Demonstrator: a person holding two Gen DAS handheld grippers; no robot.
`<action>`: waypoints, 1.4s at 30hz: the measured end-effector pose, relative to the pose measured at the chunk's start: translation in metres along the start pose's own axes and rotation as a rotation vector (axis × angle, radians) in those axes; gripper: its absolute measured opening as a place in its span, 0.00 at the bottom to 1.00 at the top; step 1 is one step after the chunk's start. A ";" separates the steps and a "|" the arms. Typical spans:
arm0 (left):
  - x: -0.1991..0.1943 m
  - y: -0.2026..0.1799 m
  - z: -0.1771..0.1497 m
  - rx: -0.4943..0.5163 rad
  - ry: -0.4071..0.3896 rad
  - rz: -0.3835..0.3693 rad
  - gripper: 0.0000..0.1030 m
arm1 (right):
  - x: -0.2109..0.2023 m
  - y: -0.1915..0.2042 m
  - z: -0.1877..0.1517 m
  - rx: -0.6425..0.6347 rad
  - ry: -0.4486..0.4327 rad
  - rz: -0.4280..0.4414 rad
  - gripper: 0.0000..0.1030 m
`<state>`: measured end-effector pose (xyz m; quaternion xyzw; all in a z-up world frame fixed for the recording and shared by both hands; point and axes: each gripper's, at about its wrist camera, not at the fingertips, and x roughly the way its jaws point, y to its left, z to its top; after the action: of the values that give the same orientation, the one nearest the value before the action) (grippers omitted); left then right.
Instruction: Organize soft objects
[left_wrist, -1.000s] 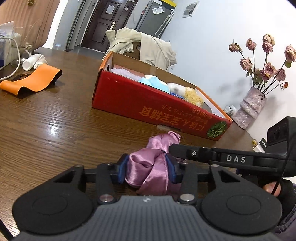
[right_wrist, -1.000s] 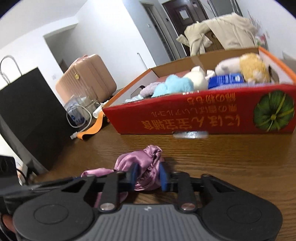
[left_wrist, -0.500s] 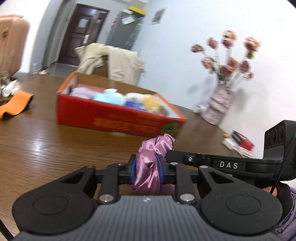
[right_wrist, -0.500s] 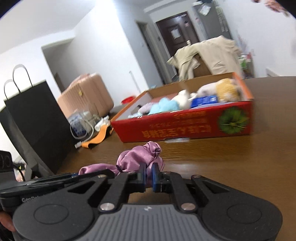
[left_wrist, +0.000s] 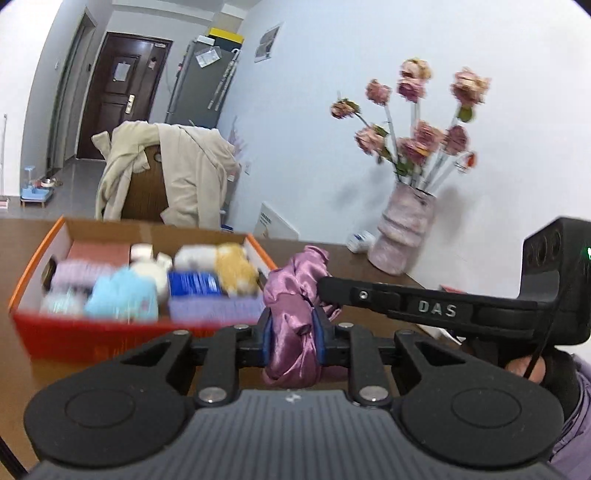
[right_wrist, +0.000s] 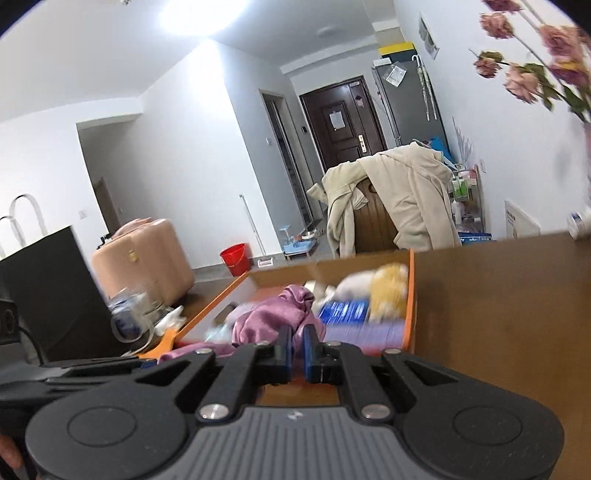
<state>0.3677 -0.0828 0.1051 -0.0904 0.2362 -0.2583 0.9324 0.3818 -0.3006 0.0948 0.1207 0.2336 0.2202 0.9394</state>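
A crumpled purple satin cloth (left_wrist: 295, 284) hangs in the air between both grippers, clear of the brown table. My left gripper (left_wrist: 293, 332) is shut on its lower bunch, blue pads pressed into the fabric. My right gripper (right_wrist: 297, 347) is shut on another fold of the same cloth (right_wrist: 266, 317), and its long black finger reaches in from the right in the left wrist view. Just behind the cloth stands the red and orange cardboard box (left_wrist: 92, 336), holding a light blue plush (left_wrist: 122, 295), a yellow plush (left_wrist: 232, 266) and other soft items, all blurred.
A pink vase of dried roses (left_wrist: 404, 232) stands at the table's far right by the wall. A chair draped with a beige coat (left_wrist: 173, 177) is behind the box. A black paper bag (right_wrist: 48, 288), a pink suitcase (right_wrist: 144, 258) and an orange band (right_wrist: 168, 339) lie left of the box.
Both grippers closed tighter on the purple cloth and lifted it off the table. They rose and moved toward the box, whose inside now shows from above.
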 end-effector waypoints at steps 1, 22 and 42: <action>0.013 0.003 0.009 -0.008 0.002 0.008 0.20 | 0.014 -0.008 0.013 0.000 0.008 -0.005 0.06; 0.153 0.052 -0.004 -0.139 0.198 0.017 0.40 | 0.151 -0.055 0.034 -0.099 0.210 -0.199 0.11; -0.031 0.065 0.054 0.057 -0.031 0.260 0.59 | 0.032 0.020 0.062 -0.170 0.067 -0.193 0.29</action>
<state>0.3987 -0.0087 0.1453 -0.0365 0.2243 -0.1404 0.9637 0.4304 -0.2758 0.1426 0.0100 0.2557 0.1517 0.9547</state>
